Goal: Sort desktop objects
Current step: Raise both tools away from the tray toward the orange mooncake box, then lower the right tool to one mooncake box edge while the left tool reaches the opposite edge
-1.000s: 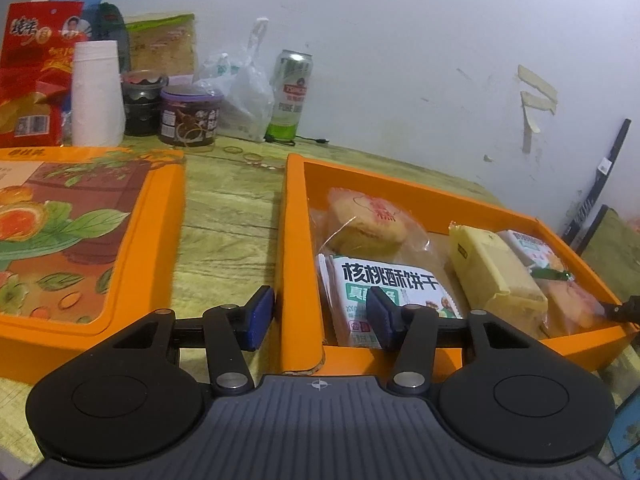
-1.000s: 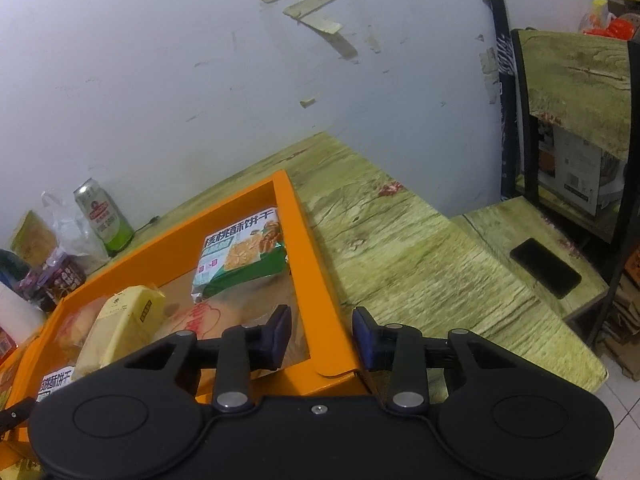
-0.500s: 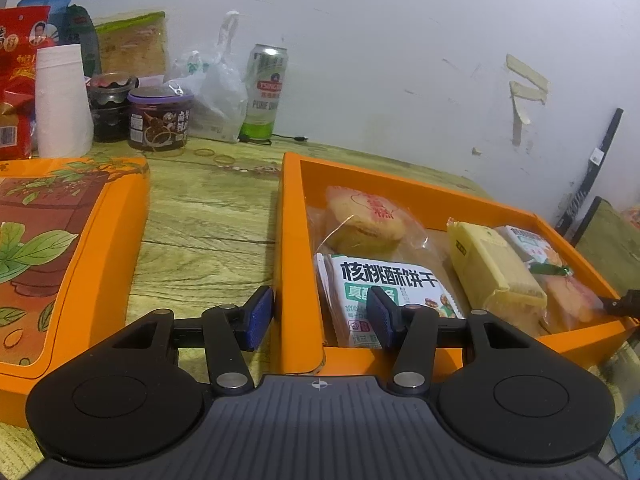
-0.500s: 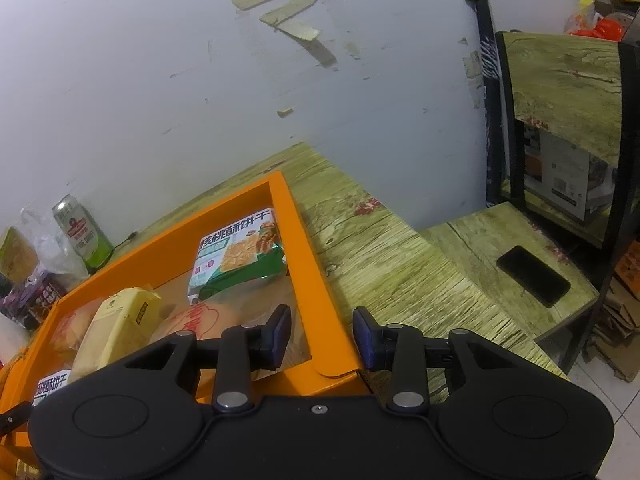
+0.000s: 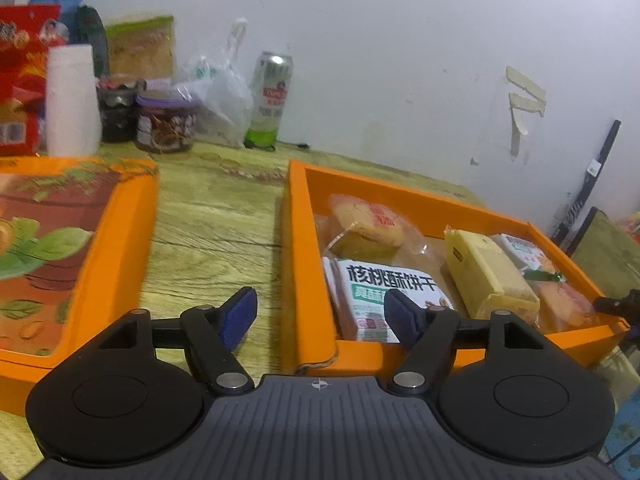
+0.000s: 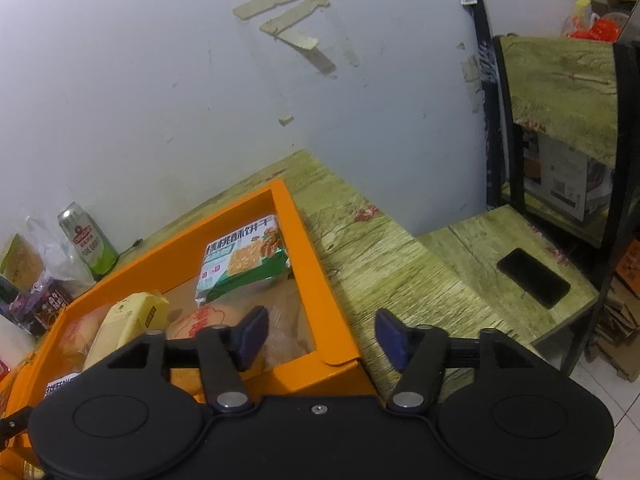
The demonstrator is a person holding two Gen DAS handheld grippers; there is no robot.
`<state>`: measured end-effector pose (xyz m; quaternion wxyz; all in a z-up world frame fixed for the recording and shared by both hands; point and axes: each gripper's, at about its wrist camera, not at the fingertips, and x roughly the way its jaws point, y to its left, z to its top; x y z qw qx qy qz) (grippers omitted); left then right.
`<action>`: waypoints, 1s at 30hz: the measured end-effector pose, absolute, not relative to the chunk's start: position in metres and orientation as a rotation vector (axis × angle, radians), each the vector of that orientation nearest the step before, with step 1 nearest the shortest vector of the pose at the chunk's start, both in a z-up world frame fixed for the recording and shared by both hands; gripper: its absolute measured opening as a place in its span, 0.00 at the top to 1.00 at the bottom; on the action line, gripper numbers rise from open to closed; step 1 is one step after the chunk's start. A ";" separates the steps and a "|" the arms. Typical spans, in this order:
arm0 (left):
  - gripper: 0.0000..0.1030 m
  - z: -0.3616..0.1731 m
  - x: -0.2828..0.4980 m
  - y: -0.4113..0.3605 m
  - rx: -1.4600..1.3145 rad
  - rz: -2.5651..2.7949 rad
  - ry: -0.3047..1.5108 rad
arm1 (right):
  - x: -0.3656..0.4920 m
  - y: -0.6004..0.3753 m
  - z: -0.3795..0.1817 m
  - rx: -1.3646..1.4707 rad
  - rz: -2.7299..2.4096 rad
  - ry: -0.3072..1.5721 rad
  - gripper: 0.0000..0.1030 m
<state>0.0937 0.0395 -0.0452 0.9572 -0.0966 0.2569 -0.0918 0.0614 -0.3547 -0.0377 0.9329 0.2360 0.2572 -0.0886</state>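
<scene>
Both hand-held grippers are spread wide and hold nothing. The left hand-held gripper [image 5: 318, 314] straddles the near left corner of the orange box [image 5: 298, 240]; the right hand-held gripper [image 6: 318, 332] straddles its near right corner. Snacks already fill the box: a walnut biscuit pack [image 5: 390, 294] just ahead, a round pastry [image 5: 366, 226] beyond it, a yellow cake bar [image 5: 486, 276] lying lengthwise away. The sorting looks nearly done; the lid [image 5: 60, 248], left of the box on the table [image 5: 216, 224], probably goes on next. The box's long axis runs across both grippers.
</scene>
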 end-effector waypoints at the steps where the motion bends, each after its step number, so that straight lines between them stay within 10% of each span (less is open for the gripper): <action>1: 0.27 -0.044 0.090 0.042 -0.200 -0.184 0.516 | 0.059 -0.355 -0.036 0.483 -0.187 0.520 0.39; 5: 0.04 -0.030 0.065 0.058 -0.218 -0.178 0.455 | 0.048 -0.349 -0.019 0.475 -0.189 0.468 0.39; 14: 0.00 0.014 -0.003 0.128 -0.256 -0.016 0.300 | 0.042 -0.269 0.045 0.364 0.093 0.271 0.07; 30: 0.00 0.018 -0.001 0.301 -0.166 0.452 0.457 | 0.117 -0.004 0.029 0.190 0.665 0.630 0.01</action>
